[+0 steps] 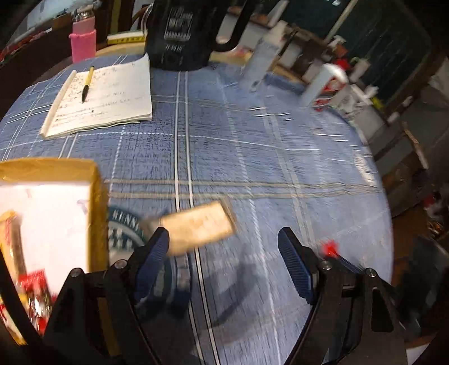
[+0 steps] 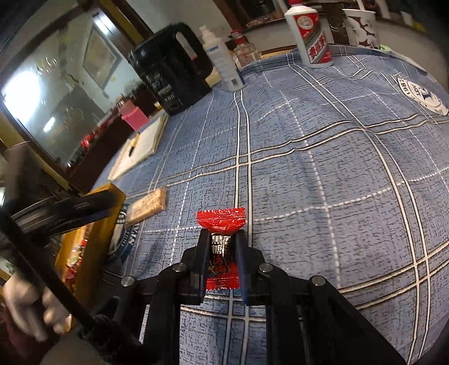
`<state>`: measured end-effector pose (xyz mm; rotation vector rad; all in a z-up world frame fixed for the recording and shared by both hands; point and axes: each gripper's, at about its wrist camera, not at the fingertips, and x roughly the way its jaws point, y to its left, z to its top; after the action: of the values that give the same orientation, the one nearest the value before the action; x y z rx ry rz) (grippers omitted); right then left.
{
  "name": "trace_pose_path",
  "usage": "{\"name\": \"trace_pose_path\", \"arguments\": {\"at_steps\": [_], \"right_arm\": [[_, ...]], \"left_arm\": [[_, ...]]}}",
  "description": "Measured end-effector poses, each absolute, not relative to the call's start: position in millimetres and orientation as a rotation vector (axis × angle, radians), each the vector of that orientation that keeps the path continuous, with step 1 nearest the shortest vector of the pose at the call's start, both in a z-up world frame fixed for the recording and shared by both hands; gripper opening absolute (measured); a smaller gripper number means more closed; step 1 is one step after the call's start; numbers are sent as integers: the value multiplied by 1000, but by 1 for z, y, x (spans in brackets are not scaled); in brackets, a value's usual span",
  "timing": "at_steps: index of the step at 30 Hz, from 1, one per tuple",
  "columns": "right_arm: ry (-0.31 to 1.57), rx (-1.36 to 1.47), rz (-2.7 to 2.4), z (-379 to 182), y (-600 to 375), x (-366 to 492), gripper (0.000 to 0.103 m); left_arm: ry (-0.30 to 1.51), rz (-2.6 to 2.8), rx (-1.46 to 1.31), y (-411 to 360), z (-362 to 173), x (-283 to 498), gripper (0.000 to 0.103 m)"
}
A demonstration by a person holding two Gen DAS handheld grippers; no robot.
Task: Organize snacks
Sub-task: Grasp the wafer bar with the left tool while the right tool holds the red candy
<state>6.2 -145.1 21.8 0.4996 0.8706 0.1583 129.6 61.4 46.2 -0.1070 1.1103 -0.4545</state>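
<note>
My right gripper is shut on a red wrapped candy with black and gold print, held above the blue plaid tablecloth. My left gripper is open and empty over the cloth. A tan snack bar lies on the cloth just beyond my left finger; it also shows in the right wrist view. A yellow-brown cardboard box with a white lining sits at the left and holds red-wrapped snacks. The box also shows in the right wrist view. The red candy shows blurred by the left gripper's right finger.
A notepad with a pen lies at the back left. A black kettle, a pink-sleeved bottle, a white spray bottle, a red-and-white liquor bottle and a paper cup stand along the far edge.
</note>
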Motion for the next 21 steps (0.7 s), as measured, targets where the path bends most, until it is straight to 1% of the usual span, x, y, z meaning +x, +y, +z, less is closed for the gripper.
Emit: {"name": "trace_pose_path", "arguments": {"at_steps": [6, 9, 12, 13, 14, 15, 21], "right_arm": [[853, 582, 218, 19, -155, 3, 16], [851, 594, 227, 20, -157, 3, 16], [843, 614, 221, 20, -161, 0, 16], [842, 623, 220, 20, -163, 0, 16], [842, 627, 218, 19, -164, -1, 16], [842, 630, 214, 19, -164, 0, 16], [845, 614, 196, 17, -163, -1, 16]], "left_arm": [[1117, -404, -26, 45, 27, 157, 80], [1175, -421, 0, 41, 18, 153, 78], [1198, -500, 74, 32, 19, 128, 66], [1211, -534, 88, 29, 19, 118, 59], [1221, -559, 98, 26, 20, 109, 56], [1217, -571, 103, 24, 22, 101, 56], [1058, -496, 201, 11, 30, 76, 58]]}}
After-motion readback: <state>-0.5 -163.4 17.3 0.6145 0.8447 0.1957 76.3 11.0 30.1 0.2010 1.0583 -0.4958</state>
